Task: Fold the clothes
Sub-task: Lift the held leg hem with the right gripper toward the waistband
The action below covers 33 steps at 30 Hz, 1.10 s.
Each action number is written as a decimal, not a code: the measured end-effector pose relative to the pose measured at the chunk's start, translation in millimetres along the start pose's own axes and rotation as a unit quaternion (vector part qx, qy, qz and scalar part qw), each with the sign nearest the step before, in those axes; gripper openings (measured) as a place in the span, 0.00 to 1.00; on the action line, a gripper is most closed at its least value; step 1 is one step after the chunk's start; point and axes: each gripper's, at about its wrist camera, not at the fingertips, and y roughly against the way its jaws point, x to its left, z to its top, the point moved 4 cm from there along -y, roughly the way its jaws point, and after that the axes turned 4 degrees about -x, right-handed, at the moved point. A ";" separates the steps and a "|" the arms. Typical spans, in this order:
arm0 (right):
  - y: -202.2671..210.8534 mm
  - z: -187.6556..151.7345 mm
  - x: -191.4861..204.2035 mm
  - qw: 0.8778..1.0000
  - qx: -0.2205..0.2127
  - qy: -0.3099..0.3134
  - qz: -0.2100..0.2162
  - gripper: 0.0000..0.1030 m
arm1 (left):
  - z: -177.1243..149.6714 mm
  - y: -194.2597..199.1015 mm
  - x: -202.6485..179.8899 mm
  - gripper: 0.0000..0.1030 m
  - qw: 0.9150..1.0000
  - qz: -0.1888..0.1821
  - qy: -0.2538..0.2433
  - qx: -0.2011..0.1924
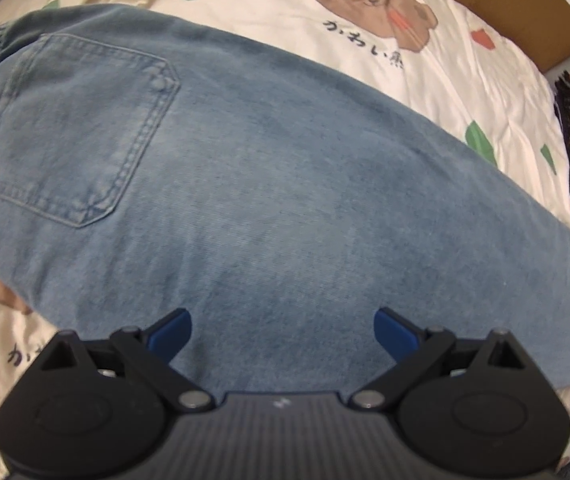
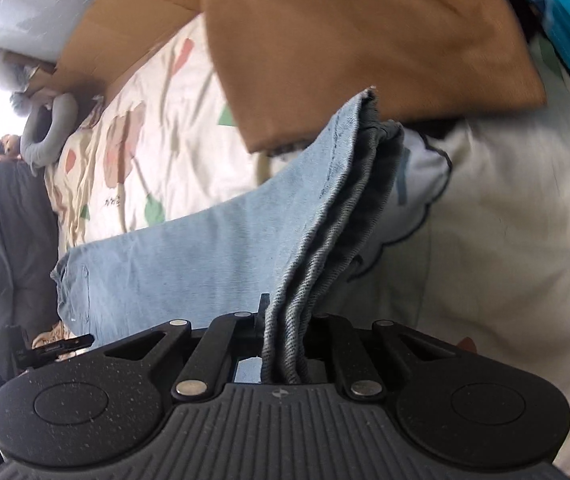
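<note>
Cream printed bedding [image 1: 425, 92] covers the work surface and carries everything else. Pale blue denim jeans [image 1: 245, 184] lie flat across it on their back-pocket face, folded leg over leg; in the left wrist view their long axis runs from the waistband at 10 o'clock to the leg end at 4 o'clock. A tan garment [image 2: 365, 40] and a brown cardboard box [image 1: 525, 12] sit at the far edge, toward 2 o'clock. The left gripper [image 1: 283, 332] hovers over the mid-thigh cloth, jaws wide apart, holding nothing. The right gripper [image 2: 285, 344] is clamped on the bunched hem end of the jeans, the layers rising from it toward 1 o'clock. Judgement: the hem end is the controlled end; any lengthwise fold carries it along the axis toward the waistband, with the left gripper nearer the fold line.
</note>
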 end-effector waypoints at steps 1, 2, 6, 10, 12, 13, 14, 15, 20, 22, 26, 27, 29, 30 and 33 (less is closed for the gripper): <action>3.7 2.5 6.0 1.000 -0.001 0.011 -0.002 0.05 | 0.5 -2.0 -1.0 0.96 1.000 -0.001 0.001 -0.001; 6.2 5.5 12.7 1.000 -0.002 0.018 -0.004 0.05 | 0.9 -3.4 -1.9 0.96 1.000 -0.003 0.001 -0.001; 24.0 14.1 27.9 0.999 0.000 0.045 -0.017 0.05 | -0.8 -7.7 -6.9 0.96 1.000 -0.008 -0.008 0.004; 47.9 23.4 37.0 0.999 -0.017 0.051 -0.011 0.04 | -2.7 -11.3 -11.4 0.96 1.000 -0.009 -0.020 0.011; 59.9 28.1 41.5 0.998 -0.026 0.053 -0.008 0.04 | -2.4 -13.8 -12.4 0.96 0.999 -0.008 -0.029 0.014; 65.9 30.5 43.8 0.998 -0.030 0.055 -0.007 0.04 | -2.0 -15.1 -13.0 0.96 0.999 -0.008 -0.030 0.016; 71.9 32.8 46.1 0.998 -0.034 0.056 -0.006 0.04 | -1.5 -16.1 -14.3 0.96 0.999 -0.009 -0.029 0.016; 77.9 35.2 48.4 0.998 -0.038 0.058 -0.004 0.04 | -1.1 -16.6 -16.0 0.96 0.999 -0.011 -0.030 0.016; 107.1 48.5 48.0 0.997 -0.058 0.057 -0.019 0.04 | 1.9 -17.7 -33.2 0.96 0.998 -0.030 -0.045 0.016; 119.1 54.3 46.7 0.996 -0.065 0.057 -0.027 0.04 | 3.9 -18.3 -41.3 0.96 0.998 -0.039 -0.051 0.016; 143.2 65.7 44.1 0.994 -0.080 0.058 -0.042 0.04 | 5.8 -22.5 -62.1 0.96 0.996 -0.058 -0.068 0.023; 149.2 68.6 43.5 0.994 -0.083 0.058 -0.046 0.04 | 5.9 -23.2 -69.1 0.96 0.995 -0.063 -0.077 0.025; 161.3 74.3 42.2 0.993 -0.090 0.059 -0.054 0.04 | 6.1 -24.1 -83.7 0.96 0.992 -0.075 -0.097 0.026; 167.4 77.2 41.5 0.992 -0.094 0.059 -0.058 0.04 | 6.8 -24.7 -90.3 0.96 0.991 -0.081 -0.104 0.026; 184.5 85.9 39.6 0.990 -0.103 0.058 -0.071 0.05 | 8.6 -25.8 -110.0 0.96 0.988 -0.099 -0.117 0.023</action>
